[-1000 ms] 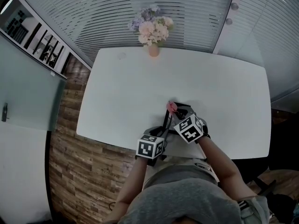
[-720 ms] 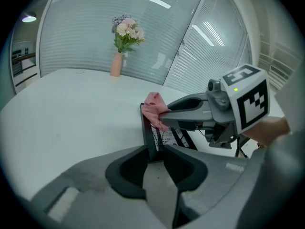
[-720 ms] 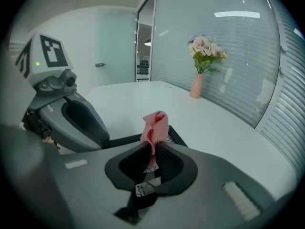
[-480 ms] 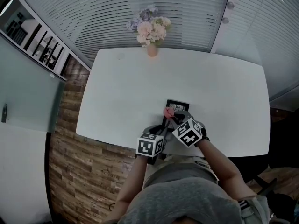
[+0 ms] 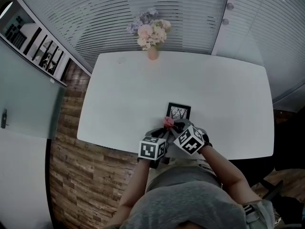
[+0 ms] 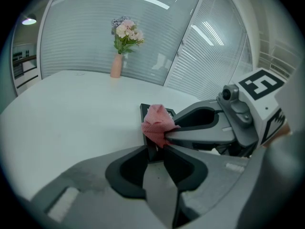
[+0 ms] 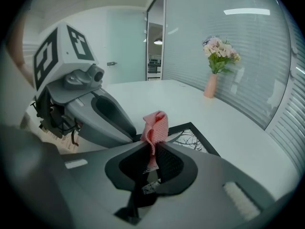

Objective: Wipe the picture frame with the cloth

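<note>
Our right gripper has its two jaws pressed together on the pink cloth. The bunched cloth sticks up from the tips, right at the near edge of the picture frame (black, with a drawing of bare trees inside). Our left gripper has its jaws pinched on the near edge of the frame, just beside the cloth. The frame is on the white table close to our side, and a pink vase of flowers stands well apart at the far edge.
</note>
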